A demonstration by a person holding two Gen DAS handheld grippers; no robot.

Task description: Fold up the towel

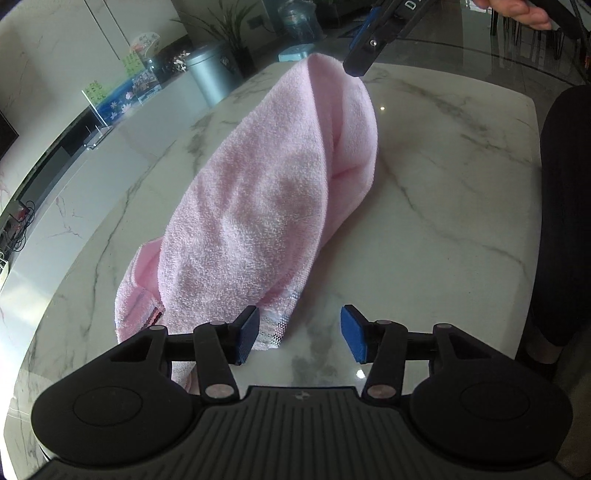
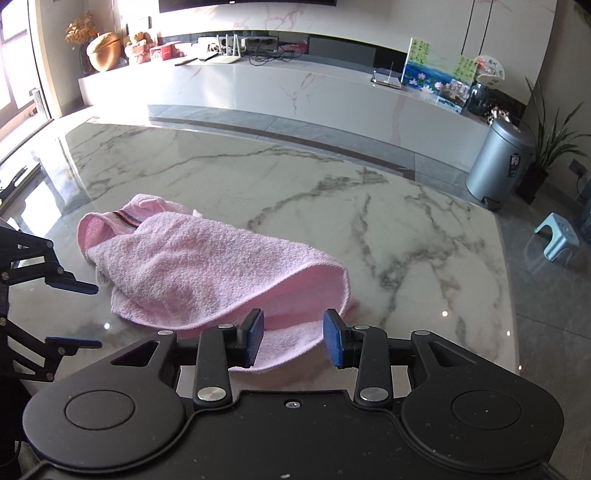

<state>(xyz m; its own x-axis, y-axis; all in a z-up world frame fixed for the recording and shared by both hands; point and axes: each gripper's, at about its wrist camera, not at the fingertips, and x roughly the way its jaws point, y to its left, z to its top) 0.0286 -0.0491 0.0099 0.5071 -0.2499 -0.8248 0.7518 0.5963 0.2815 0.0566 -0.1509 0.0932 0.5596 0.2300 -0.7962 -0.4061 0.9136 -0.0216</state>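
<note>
A pink towel (image 1: 258, 206) lies loosely folded in a long bundle on the marble table (image 1: 443, 221). In the left wrist view my left gripper (image 1: 300, 338) is open at the towel's near striped end, its left pad beside the hem and bare table between the pads. My right gripper (image 1: 356, 66) hangs over the towel's far end. In the right wrist view the towel (image 2: 207, 269) stretches away to the left. My right gripper (image 2: 293, 339) is open, with the towel's near edge lying between and below the pads, untouched. The left gripper (image 2: 85, 314) stands open at the left edge.
A person's black-clad leg (image 1: 565, 221) and a hand (image 1: 524, 14) are at the table's right side. Beyond the table stand a grey bin (image 2: 498, 158), a small blue stool (image 2: 554, 240), a potted plant (image 2: 554, 147) and a long white cabinet (image 2: 295, 92).
</note>
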